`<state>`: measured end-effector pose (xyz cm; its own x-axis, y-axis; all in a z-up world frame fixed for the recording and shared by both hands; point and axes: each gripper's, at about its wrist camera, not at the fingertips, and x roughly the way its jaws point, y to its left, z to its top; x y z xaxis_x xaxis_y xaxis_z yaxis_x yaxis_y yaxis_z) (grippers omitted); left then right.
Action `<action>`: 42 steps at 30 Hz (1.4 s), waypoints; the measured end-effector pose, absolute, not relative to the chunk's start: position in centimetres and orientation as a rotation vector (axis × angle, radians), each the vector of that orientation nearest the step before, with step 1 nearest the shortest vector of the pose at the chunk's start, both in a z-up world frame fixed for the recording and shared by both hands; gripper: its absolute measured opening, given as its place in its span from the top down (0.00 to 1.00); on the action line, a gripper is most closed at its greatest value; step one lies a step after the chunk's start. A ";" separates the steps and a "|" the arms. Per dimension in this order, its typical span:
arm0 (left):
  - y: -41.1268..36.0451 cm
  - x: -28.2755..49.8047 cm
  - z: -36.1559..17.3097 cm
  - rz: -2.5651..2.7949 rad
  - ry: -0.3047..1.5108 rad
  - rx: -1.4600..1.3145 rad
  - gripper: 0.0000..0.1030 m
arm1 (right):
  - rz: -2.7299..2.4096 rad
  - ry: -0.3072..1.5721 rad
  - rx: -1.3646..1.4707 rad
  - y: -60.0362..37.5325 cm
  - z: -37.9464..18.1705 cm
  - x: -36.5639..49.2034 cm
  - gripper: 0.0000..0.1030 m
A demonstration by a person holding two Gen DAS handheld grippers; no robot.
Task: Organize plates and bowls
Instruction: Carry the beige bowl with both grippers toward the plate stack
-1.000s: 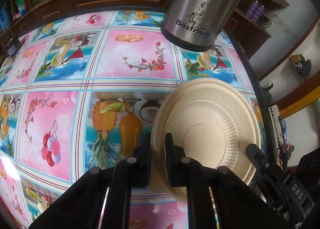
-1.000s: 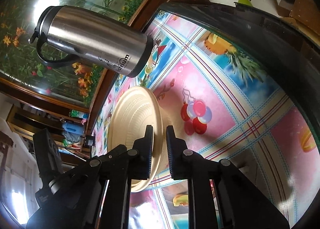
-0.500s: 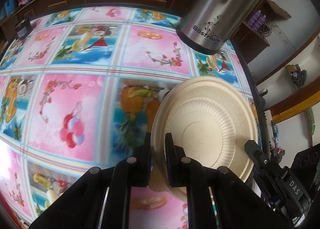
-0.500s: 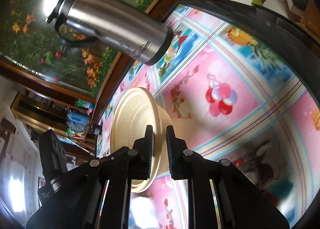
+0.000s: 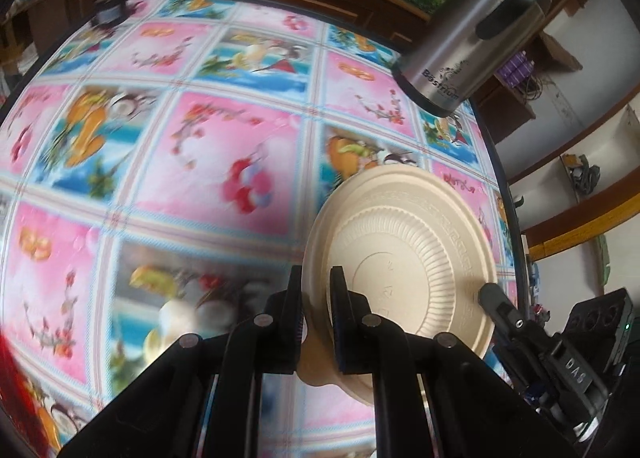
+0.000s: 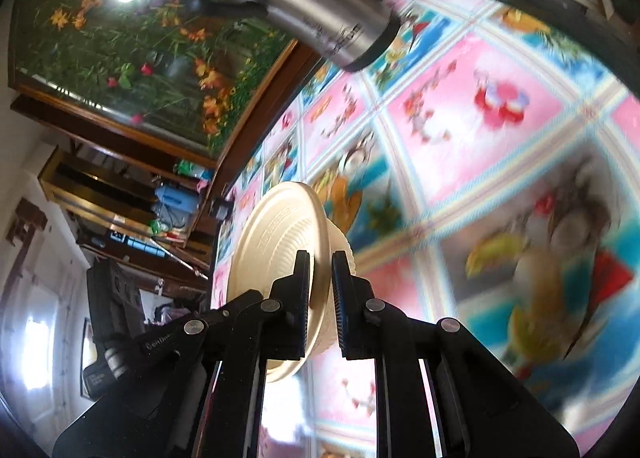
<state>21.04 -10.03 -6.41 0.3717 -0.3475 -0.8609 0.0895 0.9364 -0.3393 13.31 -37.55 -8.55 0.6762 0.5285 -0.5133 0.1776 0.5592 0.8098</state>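
gripping ribbed beige bowl, glossy tablecloth

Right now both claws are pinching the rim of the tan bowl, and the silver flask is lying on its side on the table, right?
Not quite. The silver flask stands upright on the table, as the left wrist view shows. Both claws, left claw and right claw, do pinch the tan bowl at its rim.

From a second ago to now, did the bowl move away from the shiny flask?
Yes. The bowl, pinched by both hand-held grippers, has moved away from the steel flask, toward the near side of the patterned table.
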 end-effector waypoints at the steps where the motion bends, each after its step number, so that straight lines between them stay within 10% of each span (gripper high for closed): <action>1: -9.6 20.5 -6.4 -0.281 1.159 -0.257 0.90 | 0.237 0.834 0.970 -36.8 -8.6 12.9 0.89; 42: 7.5 1.9 0.8 -0.207 0.786 -0.272 0.90 | 0.419 0.811 0.734 -19.5 -1.4 0.9 0.88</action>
